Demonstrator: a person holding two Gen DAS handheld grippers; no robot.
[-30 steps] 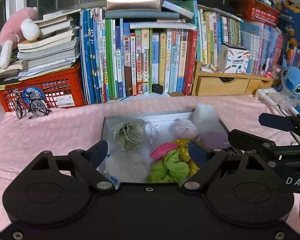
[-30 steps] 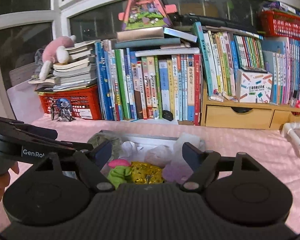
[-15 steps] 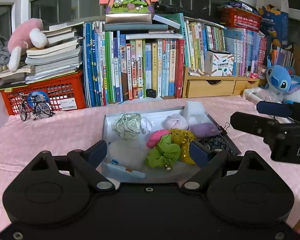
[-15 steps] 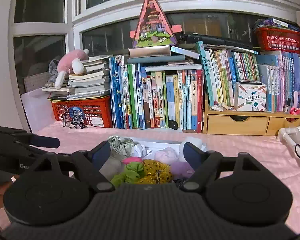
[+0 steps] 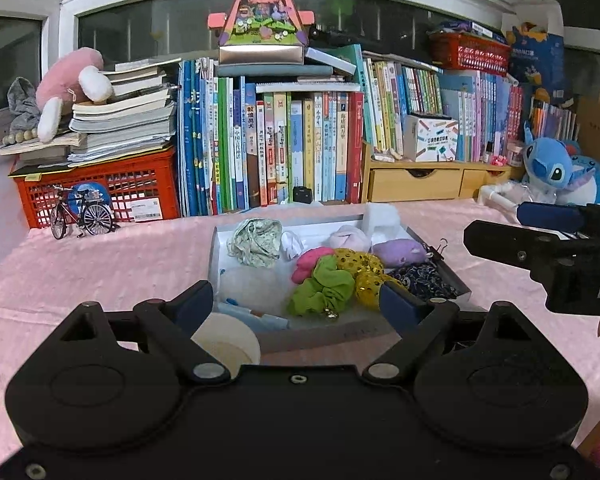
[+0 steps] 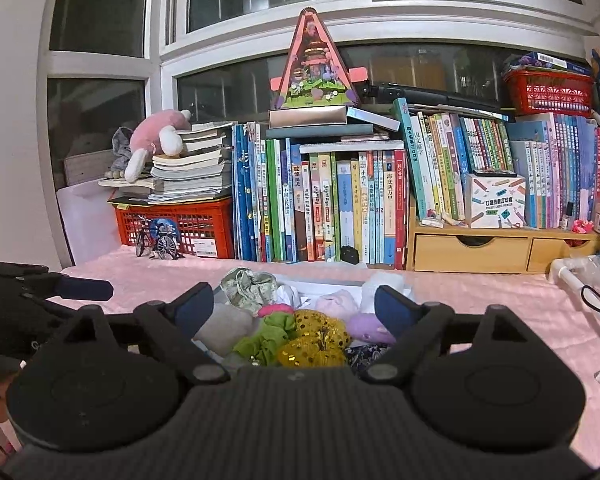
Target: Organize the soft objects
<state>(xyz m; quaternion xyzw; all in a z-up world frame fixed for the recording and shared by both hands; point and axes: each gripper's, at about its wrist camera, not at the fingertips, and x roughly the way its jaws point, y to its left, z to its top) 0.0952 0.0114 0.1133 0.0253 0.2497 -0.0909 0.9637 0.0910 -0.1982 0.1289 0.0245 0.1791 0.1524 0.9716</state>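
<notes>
— Tongs first: how did yours stand?

— Both pairs stood apart and held nothing. From the left wrist, my left tongs [image 5: 296, 300] hung above the near edge of the tray [image 5: 456, 286] on the pink tabletop [image 5: 100, 272]. In the tray lay the soft objects: a green scrunchie [image 5: 324, 286] nearest, a gold sequinned one [image 5: 360, 266] touching it, a pink one [image 5: 310, 262] behind, a purple plush [image 5: 404, 252] to the right, and a pale floral one [image 5: 256, 236] at the back left. A roll of tape [image 5: 226, 344] sat just before the tray.

— And the right wrist?

— My right tongs [image 6: 294, 306] had just been opening, nothing between them, with the same heap below: the green scrunchie [image 6: 268, 338] and the gold sequinned one [image 6: 316, 338] in front.

— How would they handle?

— Light, limp and squashy, I judged; the sequins perhaps slippery. I'd pinch a thick fold of gathered fabric, not a loose edge.
</notes>
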